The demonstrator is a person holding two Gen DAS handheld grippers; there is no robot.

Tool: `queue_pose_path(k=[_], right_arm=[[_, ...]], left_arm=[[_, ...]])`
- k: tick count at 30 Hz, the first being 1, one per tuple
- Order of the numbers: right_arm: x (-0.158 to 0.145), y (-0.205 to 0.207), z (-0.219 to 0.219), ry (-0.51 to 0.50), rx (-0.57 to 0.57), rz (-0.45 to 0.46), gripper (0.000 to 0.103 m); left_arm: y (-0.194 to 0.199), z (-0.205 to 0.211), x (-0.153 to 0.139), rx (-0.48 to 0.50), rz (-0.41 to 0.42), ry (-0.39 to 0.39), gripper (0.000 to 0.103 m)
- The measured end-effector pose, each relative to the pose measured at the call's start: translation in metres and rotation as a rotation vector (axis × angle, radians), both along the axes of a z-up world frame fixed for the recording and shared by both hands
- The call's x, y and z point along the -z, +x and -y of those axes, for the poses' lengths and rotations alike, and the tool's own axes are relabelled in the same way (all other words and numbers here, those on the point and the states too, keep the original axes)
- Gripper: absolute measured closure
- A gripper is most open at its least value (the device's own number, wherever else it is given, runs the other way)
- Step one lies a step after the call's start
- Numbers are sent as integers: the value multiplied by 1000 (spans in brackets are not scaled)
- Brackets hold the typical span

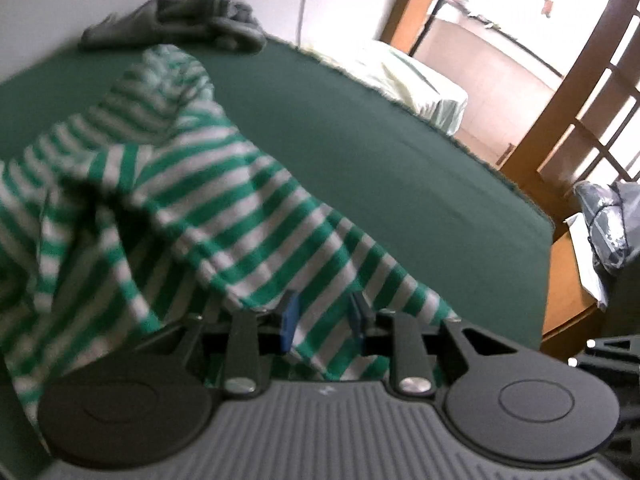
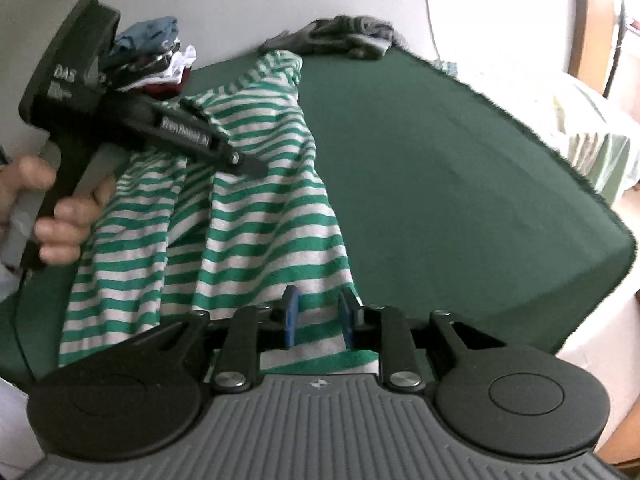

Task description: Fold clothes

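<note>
Daylight floods in from the doorway [image 1: 500,40] — blown out white there. The striped shirt [image 1: 180,208] is motion-blurred; fisheye bends the edges.

Green cover [image 2: 460,184] bare right of striped shirt [image 2: 248,216]; grey garment [image 2: 352,36] blocks far edge.

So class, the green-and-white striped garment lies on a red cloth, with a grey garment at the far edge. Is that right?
Not quite: the cloth under the striped garment is dark green, not red, as the right wrist view shows. The grey garment does lie at the far edge.

Soft striped knit shirt [image 2: 256,216] lies on matt, felt-like green cloth [image 2: 460,184], frayed at its edge.
</note>
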State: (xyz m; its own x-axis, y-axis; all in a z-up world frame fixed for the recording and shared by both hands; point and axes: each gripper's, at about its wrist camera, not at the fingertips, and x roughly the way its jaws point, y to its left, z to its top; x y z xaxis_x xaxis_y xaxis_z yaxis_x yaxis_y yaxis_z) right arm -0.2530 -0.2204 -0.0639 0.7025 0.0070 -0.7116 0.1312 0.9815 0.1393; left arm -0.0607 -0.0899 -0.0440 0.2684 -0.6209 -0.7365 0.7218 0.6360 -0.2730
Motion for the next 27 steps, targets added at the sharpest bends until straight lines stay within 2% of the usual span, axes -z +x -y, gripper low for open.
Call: queue_pose_path(k=[1, 5, 6, 7, 9, 11, 13, 14, 16, 18, 21, 23, 27], right_arm=[[2, 0, 5, -2, 4, -7, 90], [-3, 1, 21, -101, -8, -51, 86], [-7, 4, 26, -89, -32, -35, 85], [-13, 8, 31, -35, -75, -1, 85], [-17, 25, 37, 38, -162, 27, 82], [-12, 52, 36, 13, -225, 19, 82], [-7, 73, 42, 52, -287, 23, 82], [-5, 84, 46, 82, -320, 24, 82], [-2, 95, 48, 67, -396, 6, 83], [2, 103, 51, 51, -474, -17, 90], [-2, 105, 61, 45, -568, -25, 90], [-12, 113, 68, 53, -629, 18, 89], [-31, 148, 48, -46, -721, 124, 85]], left_arm=[[-2, -3, 0, -2, -1, 0, 76], [-18, -17, -1, 10, 6, 9, 74], [-24, -18, -2, 10, 16, 13, 74], [-30, -20, -3, 10, 25, 16, 73], [-42, -17, -5, -9, 31, 33, 65], [-49, -12, -7, -28, 45, 62, 57], [-58, -5, -8, -54, 68, 96, 55], [-60, -2, -7, -75, 68, 106, 54], [-65, 0, -5, -125, 55, 123, 53], [-74, 0, -5, -178, 51, 129, 52], [-83, -1, -8, -238, 13, 120, 52], [-87, -5, -11, -302, 5, 110, 51], [-63, -39, -31, -535, 46, 3, 49]])
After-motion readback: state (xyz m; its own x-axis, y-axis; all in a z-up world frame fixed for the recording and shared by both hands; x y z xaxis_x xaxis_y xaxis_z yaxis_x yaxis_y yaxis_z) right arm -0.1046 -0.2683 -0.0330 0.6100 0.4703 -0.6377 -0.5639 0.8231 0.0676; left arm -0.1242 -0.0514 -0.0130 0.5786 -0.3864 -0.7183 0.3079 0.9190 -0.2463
